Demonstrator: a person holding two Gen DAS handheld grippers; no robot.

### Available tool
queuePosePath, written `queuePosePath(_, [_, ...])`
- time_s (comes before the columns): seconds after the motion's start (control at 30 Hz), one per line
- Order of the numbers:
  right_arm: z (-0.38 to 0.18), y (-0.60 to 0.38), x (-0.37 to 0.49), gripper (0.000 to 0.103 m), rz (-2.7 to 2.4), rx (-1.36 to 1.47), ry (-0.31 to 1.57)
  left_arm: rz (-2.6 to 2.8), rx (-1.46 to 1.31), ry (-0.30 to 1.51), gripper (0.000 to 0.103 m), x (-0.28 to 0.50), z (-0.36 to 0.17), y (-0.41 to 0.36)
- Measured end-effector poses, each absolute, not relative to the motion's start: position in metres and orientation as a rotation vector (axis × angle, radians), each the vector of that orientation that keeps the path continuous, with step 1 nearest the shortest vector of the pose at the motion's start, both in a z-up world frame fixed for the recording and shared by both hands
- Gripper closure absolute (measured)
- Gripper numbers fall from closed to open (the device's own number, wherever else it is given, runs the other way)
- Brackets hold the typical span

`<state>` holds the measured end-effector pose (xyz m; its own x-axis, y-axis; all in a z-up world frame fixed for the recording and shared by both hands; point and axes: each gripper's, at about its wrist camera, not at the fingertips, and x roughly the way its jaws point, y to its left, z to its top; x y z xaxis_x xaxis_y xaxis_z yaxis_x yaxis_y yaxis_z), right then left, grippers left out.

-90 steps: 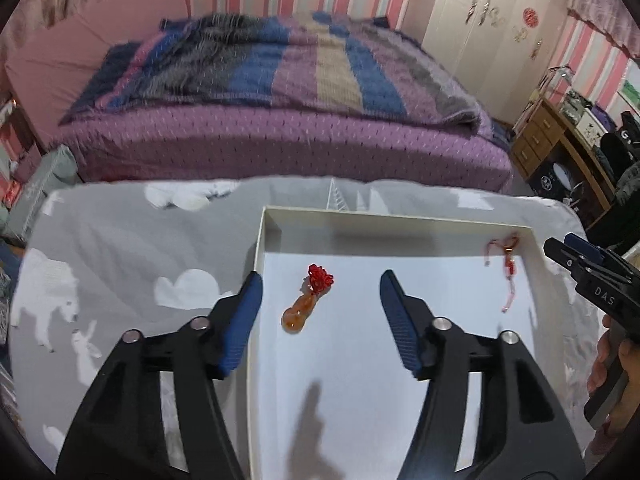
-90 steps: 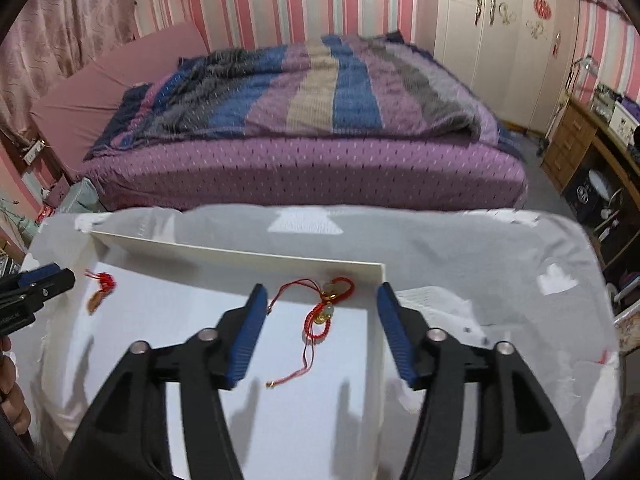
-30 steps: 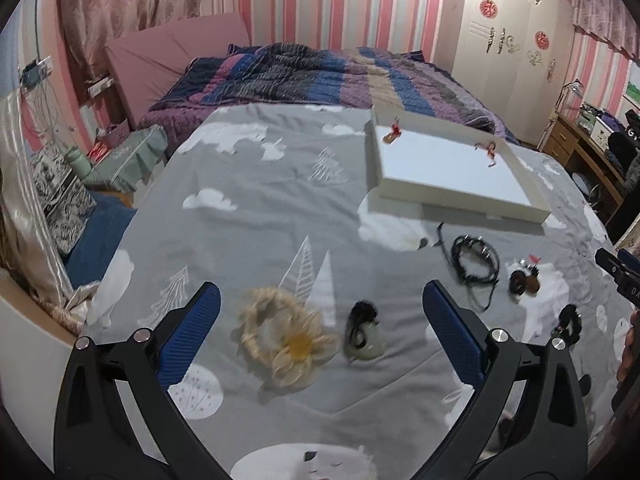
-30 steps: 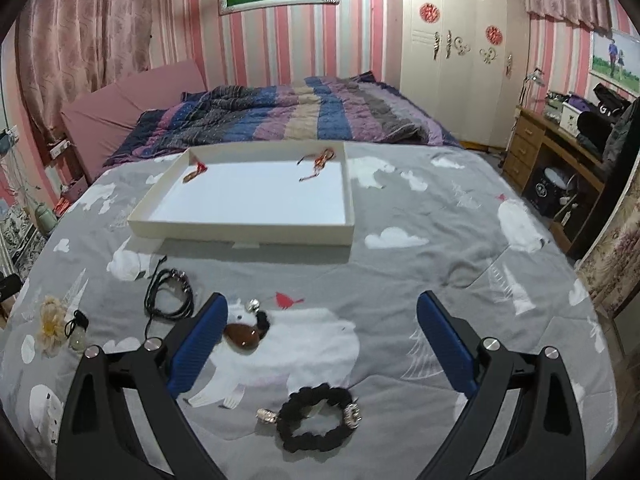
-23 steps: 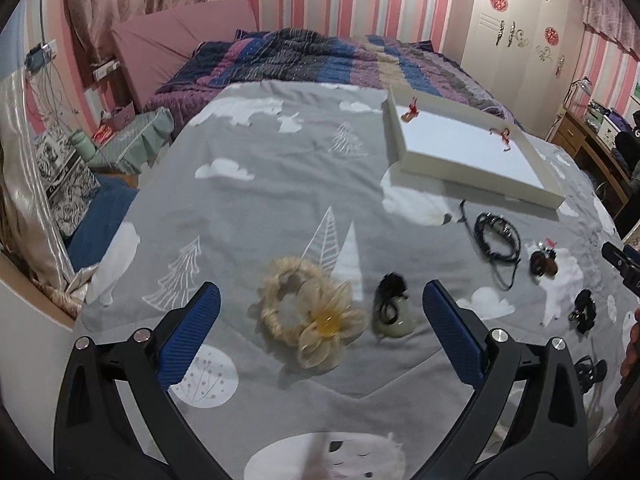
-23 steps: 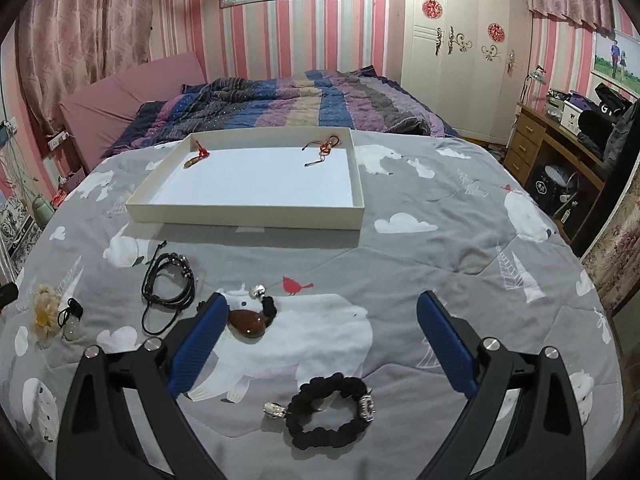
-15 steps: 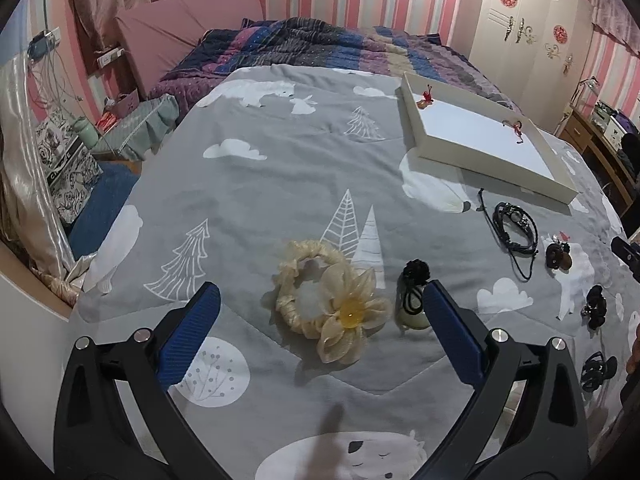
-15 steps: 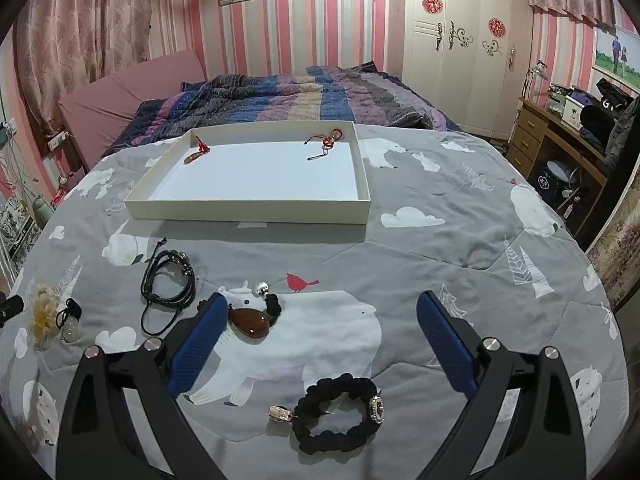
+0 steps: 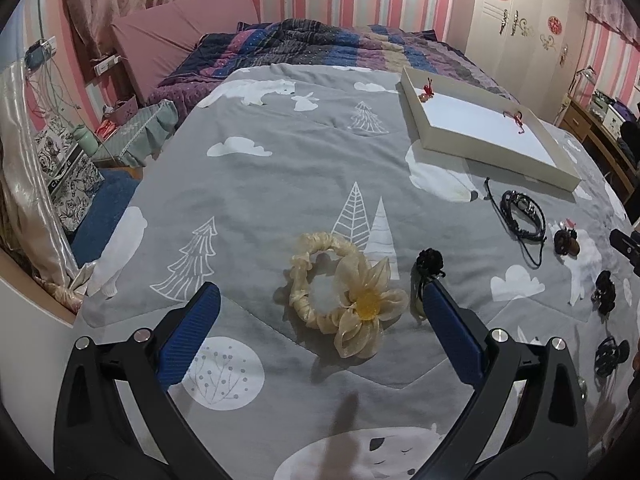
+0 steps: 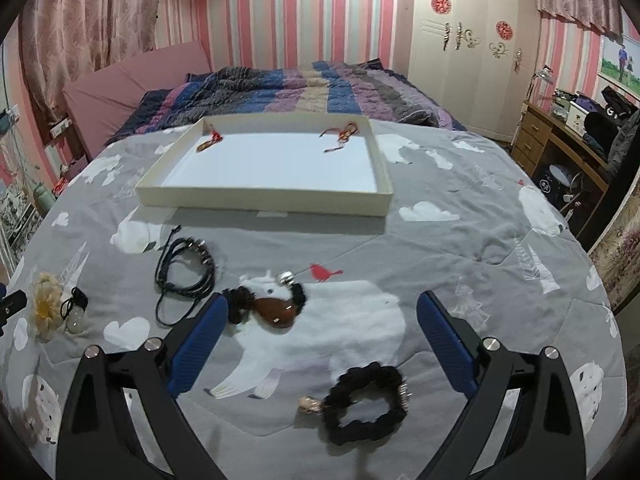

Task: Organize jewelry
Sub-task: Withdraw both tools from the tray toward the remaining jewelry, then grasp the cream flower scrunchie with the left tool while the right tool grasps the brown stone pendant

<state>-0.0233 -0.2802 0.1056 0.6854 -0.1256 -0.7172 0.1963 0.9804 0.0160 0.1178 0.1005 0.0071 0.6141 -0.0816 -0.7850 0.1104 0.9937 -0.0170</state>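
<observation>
Both grippers have pulled back from the white tray — left gripper spread around the cream flower scrunchie, right gripper spread, brown pendant between its fingers — next pickups.

left claw and right claw both gape wide, holding nothing, angled down over the bed.

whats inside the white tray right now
Two red-corded charms lie in the white tray: an amber gourd pendant far left, a red string bracelet far right. Nothing there is covered.
</observation>
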Motion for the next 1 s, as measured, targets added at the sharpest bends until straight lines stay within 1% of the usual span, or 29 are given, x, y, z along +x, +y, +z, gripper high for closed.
queuePosePath(0.2, [0.092,-0.262,-0.011,0.008,-0.152,0.071,0.858,-0.127,0.037,0.909,0.003,0.120,-0.003,0.102])
queuePosePath(0.3, [0.087,-0.259,-0.005,0.009,-0.148,0.073,0.881,-0.127,0.033,0.922,0.003,0.123,-0.009,0.105])
queuePosePath(0.37, [0.083,-0.260,0.001,0.017,-0.143,0.071,0.901,-0.132,0.024,0.928,0.003,0.124,-0.010,0.107])
queuePosePath(0.4, [0.080,-0.262,0.004,0.025,-0.132,0.080,0.919,-0.134,0.020,0.928,0.003,0.125,-0.011,0.108])
queuePosePath(0.43, [0.079,-0.264,0.006,0.028,-0.130,0.087,0.926,-0.134,0.018,0.927,0.003,0.126,-0.011,0.109])
queuePosePath(0.57, [0.072,-0.268,0.011,0.028,-0.113,0.139,0.960,-0.142,0.019,0.921,0.003,0.127,-0.009,0.108])
queuePosePath(1.0, [0.064,-0.259,0.043,0.027,-0.095,0.141,1.052,-0.150,0.026,0.945,0.003,0.138,-0.020,0.102])
